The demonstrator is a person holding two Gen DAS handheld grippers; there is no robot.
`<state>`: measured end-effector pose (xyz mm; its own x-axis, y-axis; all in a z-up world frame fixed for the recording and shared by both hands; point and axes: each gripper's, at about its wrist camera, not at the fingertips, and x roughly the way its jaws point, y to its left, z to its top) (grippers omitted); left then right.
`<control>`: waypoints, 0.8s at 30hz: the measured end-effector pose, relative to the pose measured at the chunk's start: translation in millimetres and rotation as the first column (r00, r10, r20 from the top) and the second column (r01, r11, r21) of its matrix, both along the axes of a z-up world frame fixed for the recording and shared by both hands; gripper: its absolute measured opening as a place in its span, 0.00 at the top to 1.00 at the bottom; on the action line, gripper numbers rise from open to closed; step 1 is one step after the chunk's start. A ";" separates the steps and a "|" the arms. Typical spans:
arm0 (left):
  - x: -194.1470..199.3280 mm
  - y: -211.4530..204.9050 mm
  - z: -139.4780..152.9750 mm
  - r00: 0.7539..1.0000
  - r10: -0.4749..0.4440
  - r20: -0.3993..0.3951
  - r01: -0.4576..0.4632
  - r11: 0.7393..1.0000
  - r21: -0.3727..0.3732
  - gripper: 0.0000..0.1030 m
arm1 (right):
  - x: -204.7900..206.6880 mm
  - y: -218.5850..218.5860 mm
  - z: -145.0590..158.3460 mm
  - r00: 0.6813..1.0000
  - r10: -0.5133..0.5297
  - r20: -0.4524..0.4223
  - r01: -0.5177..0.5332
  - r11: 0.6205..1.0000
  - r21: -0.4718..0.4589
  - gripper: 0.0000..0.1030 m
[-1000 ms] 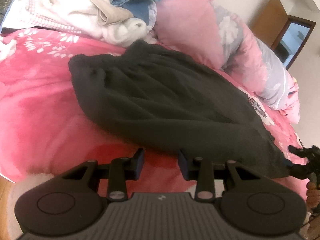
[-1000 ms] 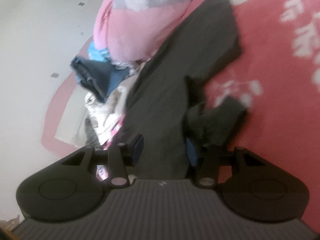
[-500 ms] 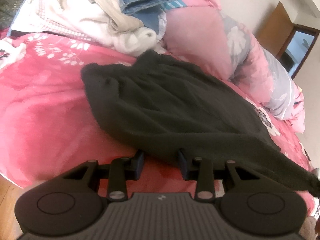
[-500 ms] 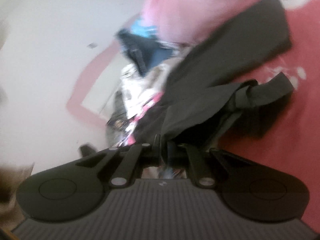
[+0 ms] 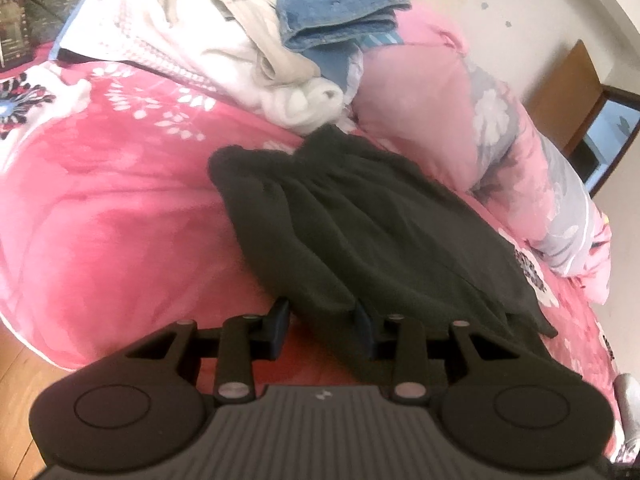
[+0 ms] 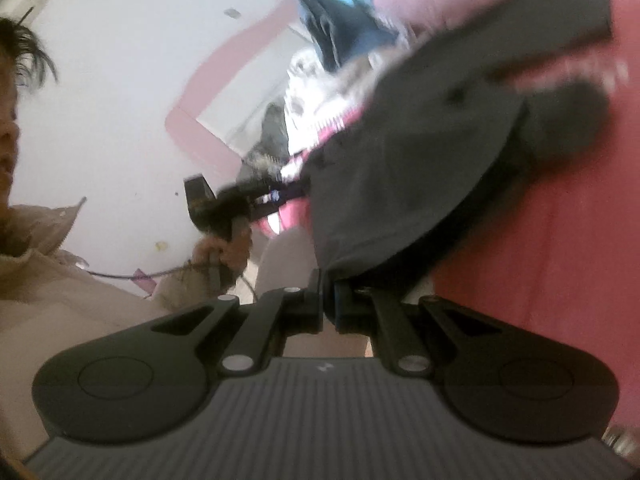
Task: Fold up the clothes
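Observation:
A dark fleece garment [image 5: 380, 232] lies spread on the pink blanket [image 5: 100, 200]. My left gripper [image 5: 320, 320] stands open at its near hem, and the cloth edge reaches in between the fingers without being pinched. My right gripper [image 6: 328, 304] is shut on a corner of the same dark garment [image 6: 420, 168] and holds that end raised off the bed. The right wrist view is blurred and tilted. It also shows a person's hand [image 6: 224, 248] on the other gripper's handle.
A heap of white and cream clothes [image 5: 224, 40] with folded jeans [image 5: 344, 4] on top sits behind the garment. A pink and grey quilt [image 5: 500, 128] lies to the right. Wooden floor [image 5: 16, 380] shows past the bed's left edge.
The right gripper closed on the garment's corner, then rolled and lifted it off the bed. The left gripper moved forward until the hem sat between its fingers.

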<state>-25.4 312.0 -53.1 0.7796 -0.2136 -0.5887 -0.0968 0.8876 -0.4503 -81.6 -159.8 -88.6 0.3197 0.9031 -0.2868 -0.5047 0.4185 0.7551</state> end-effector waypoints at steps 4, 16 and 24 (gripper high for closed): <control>-3.4 2.8 0.9 1.000 0.007 -0.001 -0.007 1.000 0.010 0.65 | -12.9 7.2 5.1 0.999 0.023 0.033 -0.024 1.000 0.019 0.97; -0.5 4.2 -6.6 1.000 0.010 -0.002 -0.010 1.000 0.019 0.65 | -25.2 32.3 -43.6 0.985 -0.039 -0.169 -0.004 0.969 -0.247 0.95; 3.5 2.8 -5.3 1.000 0.015 0.022 -0.016 0.999 0.043 0.65 | -55.3 29.7 -38.3 0.975 -0.105 -0.197 0.033 0.940 -0.340 0.93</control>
